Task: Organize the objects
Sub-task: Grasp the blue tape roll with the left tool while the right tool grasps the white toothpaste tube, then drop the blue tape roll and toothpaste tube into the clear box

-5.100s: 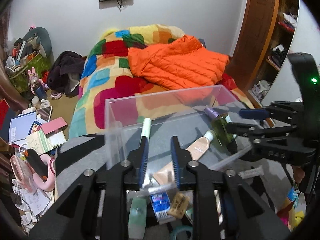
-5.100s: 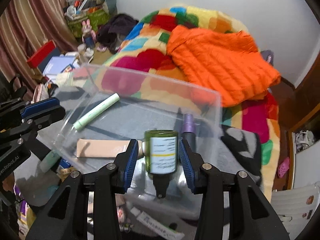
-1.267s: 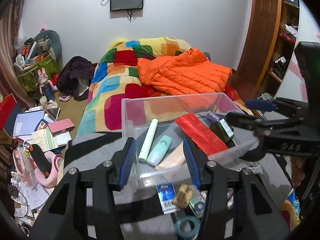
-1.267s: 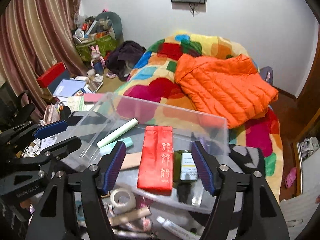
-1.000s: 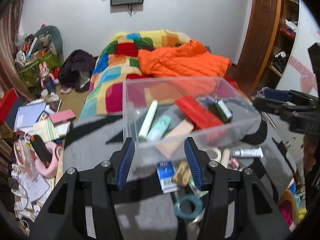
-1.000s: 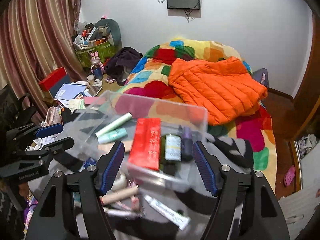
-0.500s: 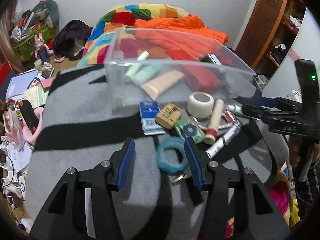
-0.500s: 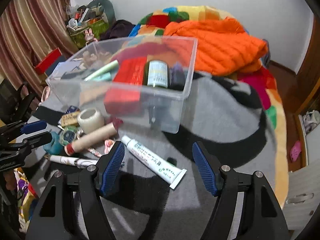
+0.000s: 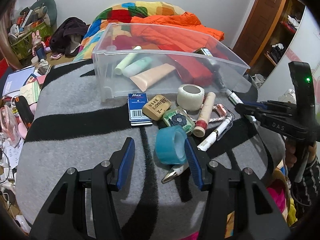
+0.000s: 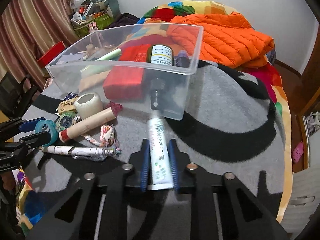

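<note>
A clear plastic bin (image 9: 140, 54) stands on the grey and black table; it also shows in the right wrist view (image 10: 180, 70). It holds tubes, a red pouch (image 10: 128, 74) and a green bottle (image 10: 161, 55). My right gripper (image 10: 159, 146) is shut on a white tube (image 10: 159, 150) lying on the table before the bin. My left gripper (image 9: 160, 144) is open, its right finger beside a blue tape roll (image 9: 172, 144). Loose items lie in front of the bin: a white tape roll (image 9: 191, 97), a blue card pack (image 9: 139, 108), a tan eraser (image 9: 157, 107) and a pen (image 10: 78, 151).
A bed with a colourful quilt and an orange jacket (image 10: 224, 38) lies behind the table. Clutter covers the floor at the left (image 9: 18, 80). A wooden door (image 9: 262, 20) stands at the right. The table's near part is bare grey cloth (image 9: 80, 140).
Both grippers have dropped toward the table. My right gripper has closed around the white tube. My left gripper has come up beside the blue tape roll.
</note>
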Tool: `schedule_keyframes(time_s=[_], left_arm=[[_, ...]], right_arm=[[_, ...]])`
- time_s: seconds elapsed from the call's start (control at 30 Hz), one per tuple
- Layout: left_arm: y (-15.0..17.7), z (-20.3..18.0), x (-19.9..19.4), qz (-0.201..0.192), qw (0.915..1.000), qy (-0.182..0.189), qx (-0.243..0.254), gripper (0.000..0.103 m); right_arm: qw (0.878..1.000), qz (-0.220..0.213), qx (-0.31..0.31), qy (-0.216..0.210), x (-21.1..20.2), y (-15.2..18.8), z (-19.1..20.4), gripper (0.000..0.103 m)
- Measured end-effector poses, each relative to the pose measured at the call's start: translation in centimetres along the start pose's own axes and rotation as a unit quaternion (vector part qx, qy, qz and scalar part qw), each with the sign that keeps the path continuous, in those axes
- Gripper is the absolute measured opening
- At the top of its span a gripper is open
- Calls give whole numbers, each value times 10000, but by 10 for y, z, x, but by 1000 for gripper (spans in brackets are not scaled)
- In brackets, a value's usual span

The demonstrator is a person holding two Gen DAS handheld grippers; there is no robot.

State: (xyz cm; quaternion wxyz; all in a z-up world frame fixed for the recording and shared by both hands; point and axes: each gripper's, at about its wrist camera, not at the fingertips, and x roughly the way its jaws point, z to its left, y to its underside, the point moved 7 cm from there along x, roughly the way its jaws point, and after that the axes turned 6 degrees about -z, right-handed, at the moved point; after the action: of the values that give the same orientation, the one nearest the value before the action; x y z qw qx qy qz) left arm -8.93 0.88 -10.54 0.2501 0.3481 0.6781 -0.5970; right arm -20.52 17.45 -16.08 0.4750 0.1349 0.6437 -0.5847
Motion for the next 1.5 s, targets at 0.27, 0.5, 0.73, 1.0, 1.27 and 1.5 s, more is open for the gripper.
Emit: schedule_keyframes(time_s=[0.27,0.5,0.73,1.0,1.27,1.5], left_arm=[[-1,-4,10,9,10000,54,67,44],[-3,1,7,-103,9999,-33,10,40],[-20,5,-18,-434,9990,-28,-96,39],[-63,5,-41,-964,9953,31,-111,39],[-105,9,-33,-1171,9930,39,-135,40],[-125,15,3,-872,9959,124,-218,40]], right_arm=[[9998,-76,202,-13,-16,13,-3,16],[9991,-282,301,-72,-32,9,1,16],[9967,-705,356,-184,-53,-18,6,16],[9917,-1199,377,-254,-71,-59,14,16],[9887,-1466,276,-173,-65,-101,25,16],[9926,-1194,180,-125,-23,-124,34,16]])
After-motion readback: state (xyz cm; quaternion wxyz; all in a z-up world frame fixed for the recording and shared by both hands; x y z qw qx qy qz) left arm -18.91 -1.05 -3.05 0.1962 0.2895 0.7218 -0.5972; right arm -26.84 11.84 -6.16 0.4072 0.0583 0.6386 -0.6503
